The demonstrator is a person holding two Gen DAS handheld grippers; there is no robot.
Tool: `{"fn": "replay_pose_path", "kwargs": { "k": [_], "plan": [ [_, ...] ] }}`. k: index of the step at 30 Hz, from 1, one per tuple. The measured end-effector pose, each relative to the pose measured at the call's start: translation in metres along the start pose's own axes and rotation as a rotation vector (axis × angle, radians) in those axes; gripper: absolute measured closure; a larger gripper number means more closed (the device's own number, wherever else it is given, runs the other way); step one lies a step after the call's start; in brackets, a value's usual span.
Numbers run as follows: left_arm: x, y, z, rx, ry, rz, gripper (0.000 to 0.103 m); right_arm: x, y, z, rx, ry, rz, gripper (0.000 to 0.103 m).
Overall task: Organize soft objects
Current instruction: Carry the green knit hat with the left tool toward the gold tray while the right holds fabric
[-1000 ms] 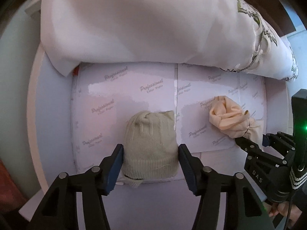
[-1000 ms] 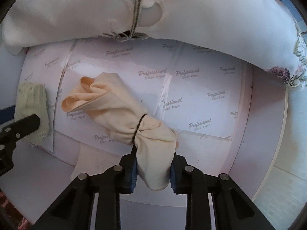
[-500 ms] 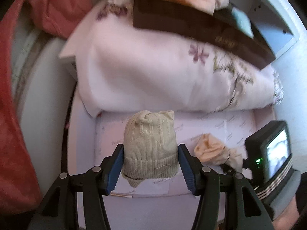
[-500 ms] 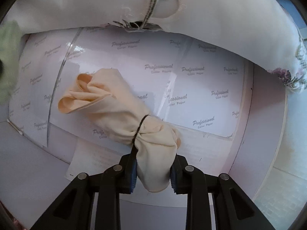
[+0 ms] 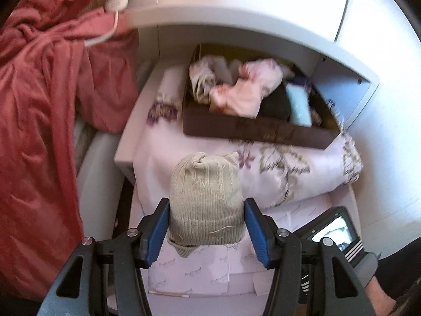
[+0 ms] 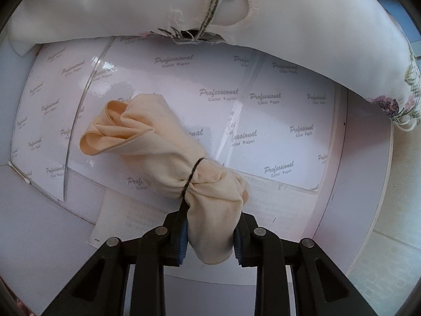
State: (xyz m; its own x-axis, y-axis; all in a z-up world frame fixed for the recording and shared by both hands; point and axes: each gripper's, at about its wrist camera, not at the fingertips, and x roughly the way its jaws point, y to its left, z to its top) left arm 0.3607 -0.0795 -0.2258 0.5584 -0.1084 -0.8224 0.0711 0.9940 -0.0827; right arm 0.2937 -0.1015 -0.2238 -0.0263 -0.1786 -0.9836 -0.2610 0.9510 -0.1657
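Status: 2 soft items in hand, neither put away yet. Left gripper [image 5: 206, 227] has its fingers closed on a beige knit hat [image 5: 205, 202], which is clear of the paper-lined surface [image 5: 200, 271] and sits in front of a folded floral cloth [image 5: 276, 176]. Right gripper [image 6: 210, 237] has its fingers narrow, clamped on the lower end of a peach cloth bundle [image 6: 163, 155] tied with a black thread [image 6: 192, 176]; the bundle's free end appears to lie on the printed paper sheets [image 6: 263, 121]. Judgement: the likely destination is the brown box [image 5: 252, 129] resting on the floral cloth, already holding several crumpled pink and white fabrics [image 5: 244, 89]; so part of the sorting looks done, with at least these 2 items left. Only the left wrist view shows the box, the white shelf [image 5: 263, 31] above it, a red garment [image 5: 47, 105] hanging at left, and part of the other gripper's screen at lower right. Only the right wrist view shows the bundle, its tie, and the paper print; the hat is out of its frame.
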Motion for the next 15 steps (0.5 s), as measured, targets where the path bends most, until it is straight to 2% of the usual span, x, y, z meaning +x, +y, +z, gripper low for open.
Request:
{"fn": "replay_pose_path", "kwargs": {
  "k": [7,15],
  "plan": [
    [-0.013,-0.006,0.003,0.01,-0.072,0.007,0.046,-0.001,0.001,0.0,-0.001,0.0,-0.002,0.075],
    [-0.024,-0.004,0.004,0.008,-0.105,0.019,0.046,-0.002,0.001,0.0,-0.001,-0.001,-0.002,0.075]
  ]
}}
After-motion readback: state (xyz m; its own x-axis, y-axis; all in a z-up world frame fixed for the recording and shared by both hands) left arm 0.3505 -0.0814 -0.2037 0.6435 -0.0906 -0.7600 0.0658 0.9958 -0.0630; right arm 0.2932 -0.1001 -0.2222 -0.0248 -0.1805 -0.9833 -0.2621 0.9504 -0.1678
